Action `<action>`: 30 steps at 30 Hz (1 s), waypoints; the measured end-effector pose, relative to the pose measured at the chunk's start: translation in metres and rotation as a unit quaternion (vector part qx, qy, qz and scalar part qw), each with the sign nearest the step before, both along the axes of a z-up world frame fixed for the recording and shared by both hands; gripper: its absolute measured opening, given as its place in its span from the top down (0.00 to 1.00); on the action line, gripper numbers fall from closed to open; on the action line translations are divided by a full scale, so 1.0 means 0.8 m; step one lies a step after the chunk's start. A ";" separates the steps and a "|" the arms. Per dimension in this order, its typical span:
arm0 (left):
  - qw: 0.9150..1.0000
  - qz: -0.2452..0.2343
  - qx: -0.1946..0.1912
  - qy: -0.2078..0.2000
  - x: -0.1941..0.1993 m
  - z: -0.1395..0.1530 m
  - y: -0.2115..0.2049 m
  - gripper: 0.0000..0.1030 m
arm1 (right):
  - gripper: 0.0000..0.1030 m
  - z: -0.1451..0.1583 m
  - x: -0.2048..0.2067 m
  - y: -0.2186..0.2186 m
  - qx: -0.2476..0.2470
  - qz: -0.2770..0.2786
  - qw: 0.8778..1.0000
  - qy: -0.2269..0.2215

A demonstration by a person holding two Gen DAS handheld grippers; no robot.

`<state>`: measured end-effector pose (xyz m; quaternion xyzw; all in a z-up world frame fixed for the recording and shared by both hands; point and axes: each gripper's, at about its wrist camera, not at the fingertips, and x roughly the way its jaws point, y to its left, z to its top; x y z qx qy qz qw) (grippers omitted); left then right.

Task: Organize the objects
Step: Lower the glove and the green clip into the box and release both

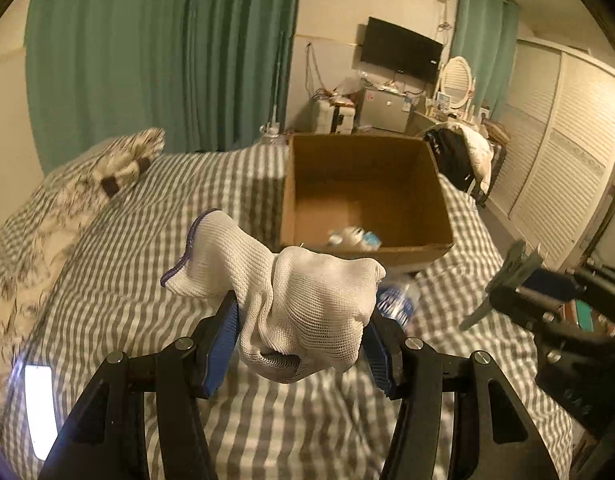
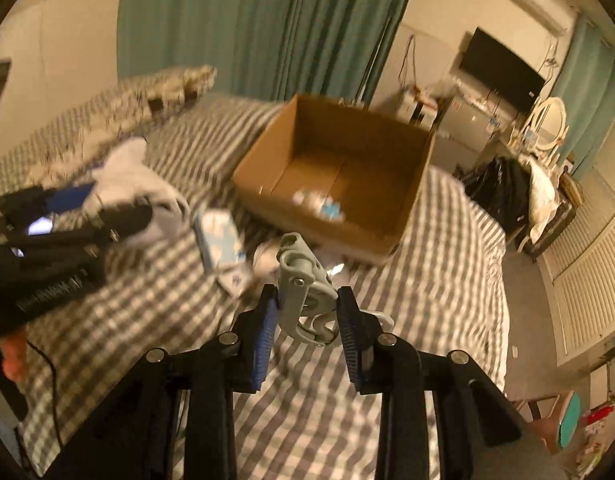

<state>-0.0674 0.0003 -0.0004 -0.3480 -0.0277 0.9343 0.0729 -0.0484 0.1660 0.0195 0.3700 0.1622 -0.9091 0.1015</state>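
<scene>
Both grippers loaded above the checked bed.
The left gripper [image 1: 303, 320] is clamped on a white knit glove [image 1: 307, 300]; the right gripper [image 2: 307, 312] pinches a grey metal clip [image 2: 305, 292], both short of the open cardboard box [image 1: 387, 254].

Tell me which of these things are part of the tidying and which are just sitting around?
Part of the job:
white knitted glove, held in the left jaws
grey metal clamp, held in the right jaws
open brown cardboard box
blue-and-white packet on the bed

Just lying about:
green curtain
black wall television
oval white mirror
</scene>
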 end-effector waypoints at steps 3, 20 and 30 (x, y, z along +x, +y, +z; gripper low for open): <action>1.000 -0.013 0.002 0.007 -0.026 0.012 0.013 0.43 | 0.71 0.021 -0.009 0.006 -0.008 0.000 1.000 0.020; 0.999 -0.034 0.011 0.005 -0.216 -0.005 0.056 0.43 | 0.71 0.045 -0.195 0.036 -0.055 -0.026 0.996 0.067; 0.998 -0.063 -0.004 -0.023 -0.242 -0.057 0.080 0.34 | 0.71 -0.008 -0.247 0.056 -0.081 -0.050 0.994 0.047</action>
